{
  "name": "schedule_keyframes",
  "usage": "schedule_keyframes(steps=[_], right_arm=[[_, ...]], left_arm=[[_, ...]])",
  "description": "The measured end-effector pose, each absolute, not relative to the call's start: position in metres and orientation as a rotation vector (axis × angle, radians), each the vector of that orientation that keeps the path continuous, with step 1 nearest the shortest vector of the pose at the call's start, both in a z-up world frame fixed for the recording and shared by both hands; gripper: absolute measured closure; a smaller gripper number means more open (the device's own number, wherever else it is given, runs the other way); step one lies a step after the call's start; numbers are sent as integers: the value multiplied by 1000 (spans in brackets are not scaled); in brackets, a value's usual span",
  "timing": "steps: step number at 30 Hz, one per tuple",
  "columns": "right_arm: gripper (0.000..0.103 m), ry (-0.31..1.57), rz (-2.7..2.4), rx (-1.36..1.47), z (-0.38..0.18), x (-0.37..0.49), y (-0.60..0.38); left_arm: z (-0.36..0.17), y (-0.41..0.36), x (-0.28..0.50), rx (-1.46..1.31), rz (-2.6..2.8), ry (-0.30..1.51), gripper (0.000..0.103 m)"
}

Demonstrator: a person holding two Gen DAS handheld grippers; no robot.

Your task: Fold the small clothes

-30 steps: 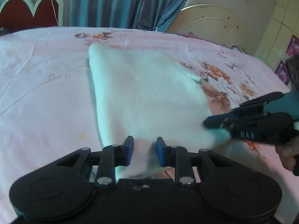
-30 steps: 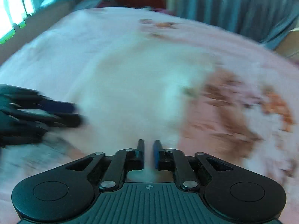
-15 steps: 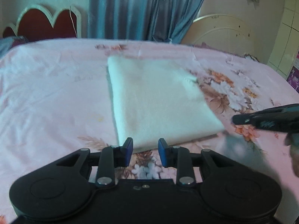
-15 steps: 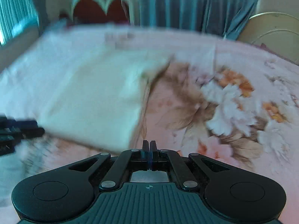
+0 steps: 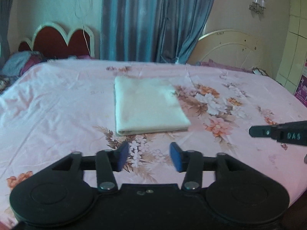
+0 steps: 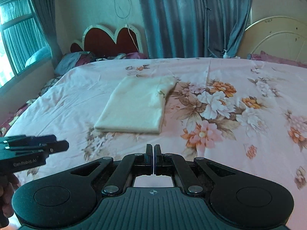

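At bed [image 5: 57, 103] centre, folded cloth [image 5: 147, 107] lying released, fold judged done; left gripper [image 5: 149, 159] being opened, empty; right gripper [image 6: 153, 153] at 3 o'clock being kept clenched, empty; next garment to be fetched.

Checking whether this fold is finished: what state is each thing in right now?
White cloth: folded into a flat rectangle, lying on the bed, touched by nothing.
Left tongs: opening, nothing between them, short of the cloth.
Right tongs: shut, empty, short of the cloth.
Bedsheet: spread over the bed, lightly creased.
Curtains: drawn.
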State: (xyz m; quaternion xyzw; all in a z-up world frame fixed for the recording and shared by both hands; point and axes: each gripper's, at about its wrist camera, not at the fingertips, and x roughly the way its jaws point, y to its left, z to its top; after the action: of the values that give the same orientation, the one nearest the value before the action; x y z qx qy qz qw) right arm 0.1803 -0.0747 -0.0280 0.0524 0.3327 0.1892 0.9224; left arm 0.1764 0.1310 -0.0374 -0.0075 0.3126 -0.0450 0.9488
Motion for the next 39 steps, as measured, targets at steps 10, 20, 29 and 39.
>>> schedule_keyframes(steps=[10,20,29,39], right_arm=[[0,491,242,70,-7,112,-94],[0,460,245,78,8,88,-96],[0,462,258,82,9,79,-98],[0,462,279,73,11,79,-95]], left_arm=[[0,100,115,56,-39,511,0],[5,92,92,39,-35,483,0],[7,92,87,31,-45,471,0],[9,88,90,25,-35,464,0]])
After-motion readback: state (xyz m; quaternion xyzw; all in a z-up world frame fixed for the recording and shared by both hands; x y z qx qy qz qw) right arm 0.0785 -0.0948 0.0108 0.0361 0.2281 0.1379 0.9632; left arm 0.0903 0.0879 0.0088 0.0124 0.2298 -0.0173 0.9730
